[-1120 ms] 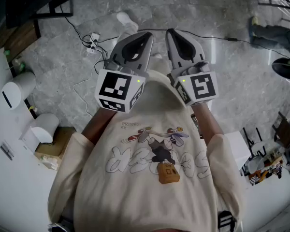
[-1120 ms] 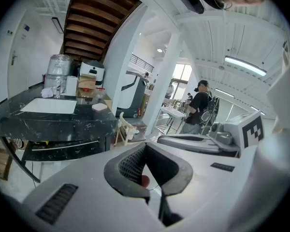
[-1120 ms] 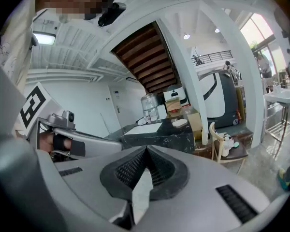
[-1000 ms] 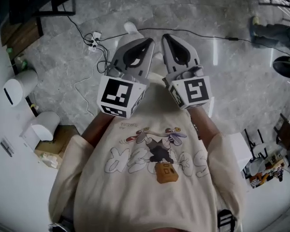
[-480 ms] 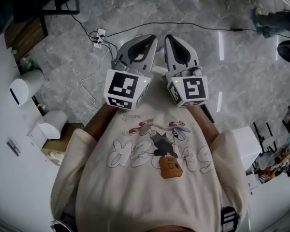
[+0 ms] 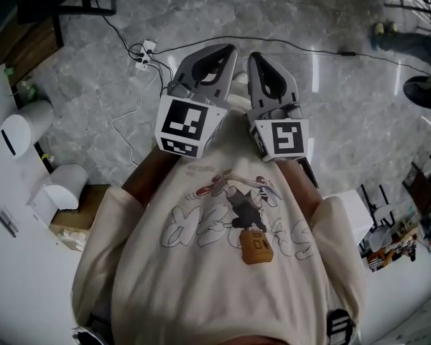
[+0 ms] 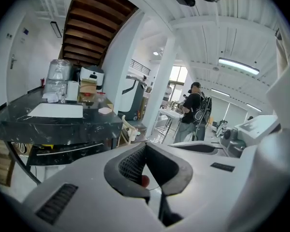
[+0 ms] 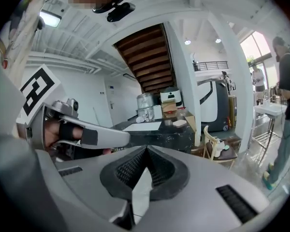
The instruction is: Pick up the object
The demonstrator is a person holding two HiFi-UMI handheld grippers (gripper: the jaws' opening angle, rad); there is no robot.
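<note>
No single object to pick up stands out in any view. In the head view my left gripper [image 6: 227, 49] and right gripper [image 6: 255, 57] are held side by side in front of a cream sweatshirt, pointing away over the grey stone floor. Both have their jaws closed tip to tip with nothing between them. The left gripper view shows the left gripper [image 7: 145, 144] shut, with the right gripper's body [image 7: 244, 134] beside it. The right gripper view shows the right gripper [image 8: 147, 148] shut and a gloved hand holding the left gripper [image 8: 82, 135].
Cables and a power strip [image 6: 140, 52] lie on the floor ahead. Two white bins [image 6: 18, 131] and a cardboard box [image 6: 75, 218] stand at the left wall. A black table [image 7: 53, 122] loaded with containers stands ahead-left, a pale chair [image 7: 128, 129] beside it. A person [image 7: 191, 112] stands farther off.
Both grippers stayed shut and side by side, shifting slightly up and forward in the head view as the head moved. Nothing was taken hold of.
</note>
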